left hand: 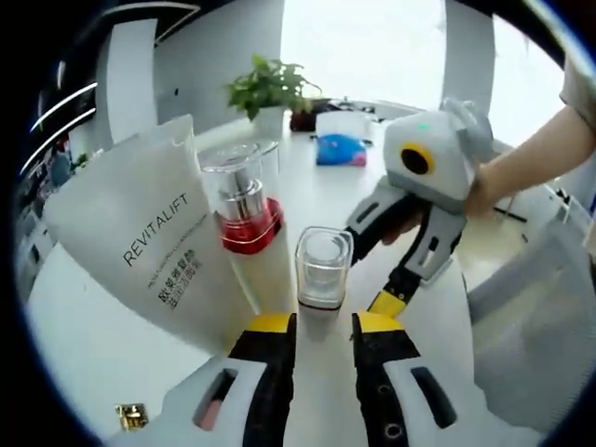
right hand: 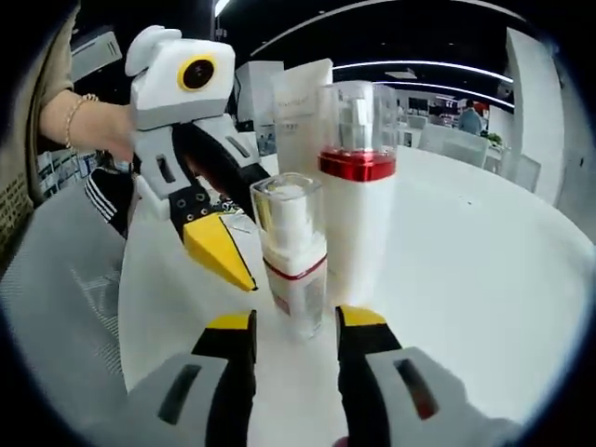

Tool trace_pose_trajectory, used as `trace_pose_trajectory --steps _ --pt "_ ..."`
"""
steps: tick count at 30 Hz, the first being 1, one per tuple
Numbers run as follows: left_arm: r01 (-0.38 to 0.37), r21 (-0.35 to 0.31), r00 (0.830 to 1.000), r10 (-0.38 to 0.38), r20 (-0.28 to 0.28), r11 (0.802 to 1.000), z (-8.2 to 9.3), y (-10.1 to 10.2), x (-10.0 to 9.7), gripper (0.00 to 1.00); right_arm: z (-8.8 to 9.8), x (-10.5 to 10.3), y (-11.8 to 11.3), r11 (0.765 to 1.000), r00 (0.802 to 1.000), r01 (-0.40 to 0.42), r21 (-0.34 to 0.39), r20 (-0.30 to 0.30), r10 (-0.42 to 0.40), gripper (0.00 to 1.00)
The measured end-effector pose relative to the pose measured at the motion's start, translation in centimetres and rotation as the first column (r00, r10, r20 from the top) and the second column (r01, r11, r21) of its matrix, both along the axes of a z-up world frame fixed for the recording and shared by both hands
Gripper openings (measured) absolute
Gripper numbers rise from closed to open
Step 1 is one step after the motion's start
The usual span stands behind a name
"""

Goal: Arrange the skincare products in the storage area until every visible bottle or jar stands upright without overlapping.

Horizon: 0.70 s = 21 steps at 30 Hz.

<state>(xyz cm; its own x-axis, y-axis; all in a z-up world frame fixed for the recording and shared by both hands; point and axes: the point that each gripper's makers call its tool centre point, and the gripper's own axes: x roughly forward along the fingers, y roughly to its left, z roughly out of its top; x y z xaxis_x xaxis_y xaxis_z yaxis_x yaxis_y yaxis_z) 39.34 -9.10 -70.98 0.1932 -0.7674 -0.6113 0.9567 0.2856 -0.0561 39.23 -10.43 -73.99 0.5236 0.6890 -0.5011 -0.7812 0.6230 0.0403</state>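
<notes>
Left gripper view: the left gripper (left hand: 323, 328) had its jaws apart, yellow tips either side of the base of the small clear-capped bottle (left hand: 322, 272), apparently not yet pressing it. The bottle stood upright on the white table (left hand: 93, 345). At its 10 o'clock, just beside it and perhaps touching, stood the tall pump bottle (left hand: 250, 223) with a red collar. The white REVITALIFT tube (left hand: 154, 247) leaned at 9 o'clock behind both.

Right gripper view: the right gripper (right hand: 296, 328) was likewise released, jaws flanking the same small bottle (right hand: 291, 256) from the opposite side. The left gripper (right hand: 219, 250) entered at 10 o'clock, one yellow tip close to the bottle's shoulder. The tall bottle (right hand: 358, 186) stood directly behind, at 1 o'clock.

Risks, as judged:
- Both grippers crowded one narrow bottle. If both closed, jaws could clash or squeeze off-centre and tip it.
- A push from either side could knock the small bottle into the tall one, which looked top-heavy.
- The tube's stance was uncertain. I could not tell what propped it, and a nudge to the tall bottle might bring it down across the others.
</notes>
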Motion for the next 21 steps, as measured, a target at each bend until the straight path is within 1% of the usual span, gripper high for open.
trace_pose_trajectory --steps 7,10,19,21 --pt "-0.03 0.009 1.0 0.03 0.005 1.0 0.5 1.5 -0.8 0.3 0.5 -1.3 -0.1 0.999 0.999 0.032 -0.004 -0.014 -0.032 0.48" --pt "-0.05 0.008 0.999 0.05 -0.002 0.999 0.8 2.2 -1.3 0.33 0.9 -2.1 -0.2 0.999 0.999 0.047 -0.001 -0.021 -0.047 0.51" --pt "-0.129 0.016 0.992 0.13 -0.01 0.991 1.3 5.0 -2.6 0.47 2.1 -3.9 -0.1 0.997 0.997 0.071 0.003 -0.02 -0.071 0.6" --pt "-0.153 0.018 0.988 0.153 -0.013 0.988 1.5 5.7 -2.9 0.5 2.7 -4.4 0.2 0.997 0.997 0.079 0.02 -0.022 -0.078 0.62"
